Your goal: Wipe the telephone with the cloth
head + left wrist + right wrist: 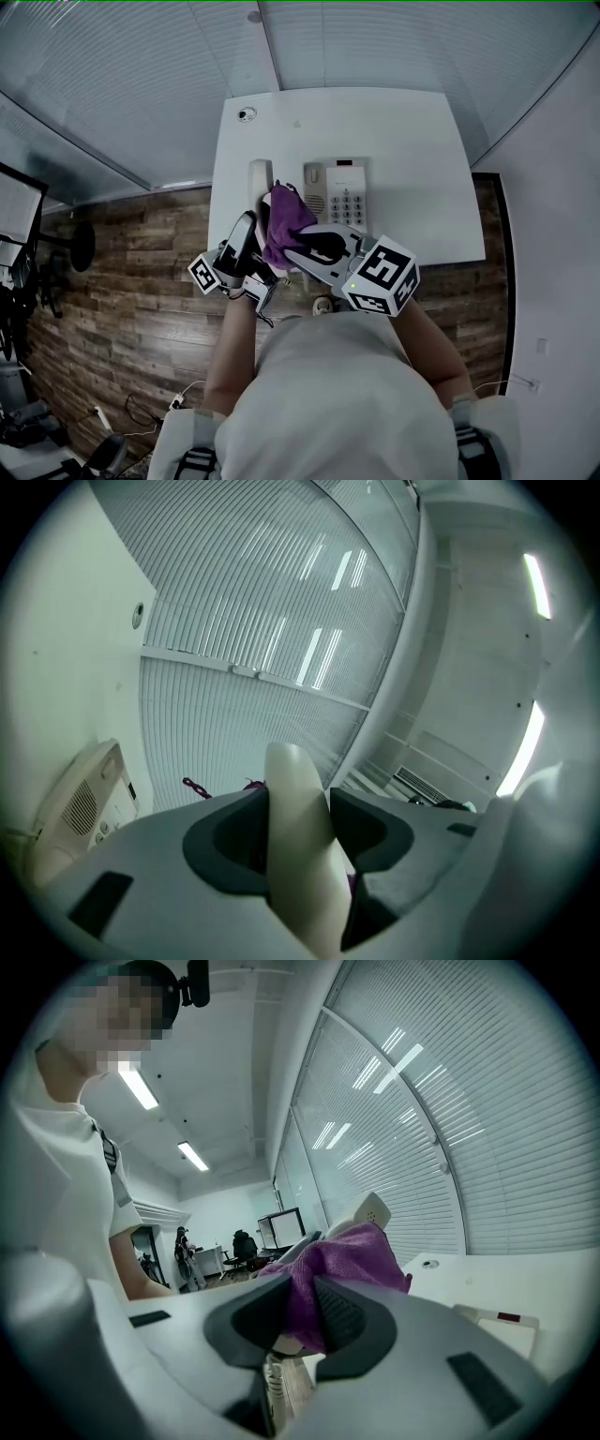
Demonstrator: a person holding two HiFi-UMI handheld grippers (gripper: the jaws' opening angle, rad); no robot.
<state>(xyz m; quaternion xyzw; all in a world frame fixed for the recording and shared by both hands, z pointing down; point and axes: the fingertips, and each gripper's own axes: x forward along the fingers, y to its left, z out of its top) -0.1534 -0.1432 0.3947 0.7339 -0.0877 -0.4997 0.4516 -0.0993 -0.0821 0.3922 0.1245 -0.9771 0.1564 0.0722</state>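
1. The handset (299, 858) is judged to be light, stiff and of smooth plastic, so it may slip under a weak grip. It is best taken across its narrow middle part.
2. The handset is clamped between the jaws of the left gripper (298, 803), which press on both of its sides. Its rounded end stands out upward past the fingertips.
3. The handset is held lifted off the table (412, 169), just left of the telephone base (337, 192). The base rests near the middle of the table with its keypad facing up.
4. The cloth (356, 1255) is purple, soft and limp. It is judged to be light and easily folded, so a bunched part should be pinched and enough left free for the wiping.
5. A bunch of the cloth is pinched between the jaws of the right gripper (302, 1312), which stand narrow on it. The larger part of the cloth spreads out beyond the fingertips.
6. In the head view the free part of the cloth lies between the two grippers and appears to touch the right side of the handset.
7. The coiled cord (276, 1377) is seen just below the jaws of the right gripper. It is judged that the cord could tug on the light base if the handset is carried far.
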